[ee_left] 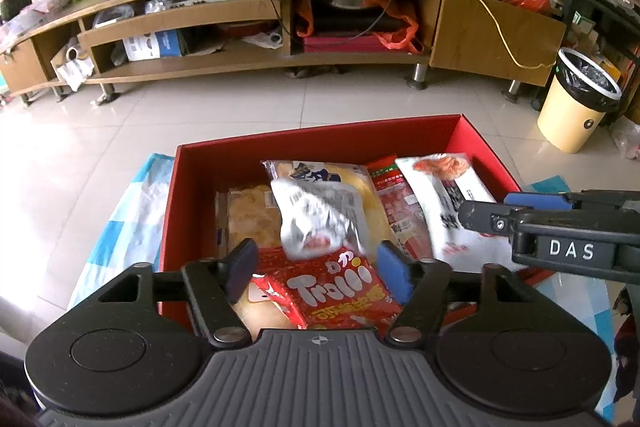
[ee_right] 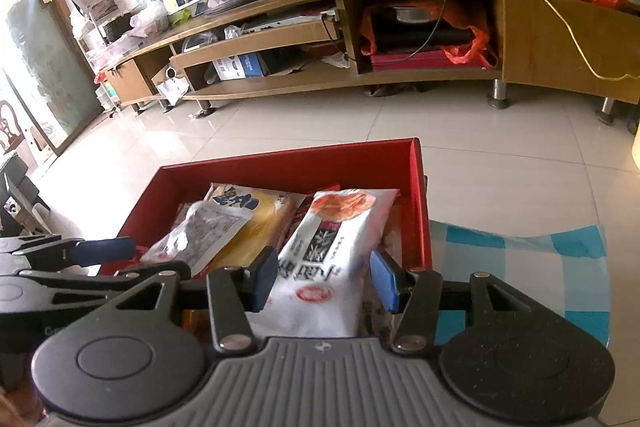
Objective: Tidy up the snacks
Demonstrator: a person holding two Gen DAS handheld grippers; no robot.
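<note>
A red box [ee_left: 200,171] [ee_right: 280,167] holds several snack packs. My left gripper [ee_left: 316,267] is open over its near end, above a red Trolli pack [ee_left: 340,295] and a silver pack [ee_left: 320,215]. My right gripper [ee_right: 324,277] is open, its pads on either side of a white pack with a red round picture [ee_right: 328,259], also in the left wrist view [ee_left: 444,203]; no clear squeeze shows. A yellow pack [ee_right: 256,223] lies in the middle. The right gripper shows at the right of the left wrist view [ee_left: 520,211].
The box sits on a blue-and-white checked cloth [ee_right: 520,259] [ee_left: 124,223] on a tiled floor. A long wooden TV stand [ee_left: 280,27] runs across the back. A cream waste bin [ee_left: 576,99] stands at the far right.
</note>
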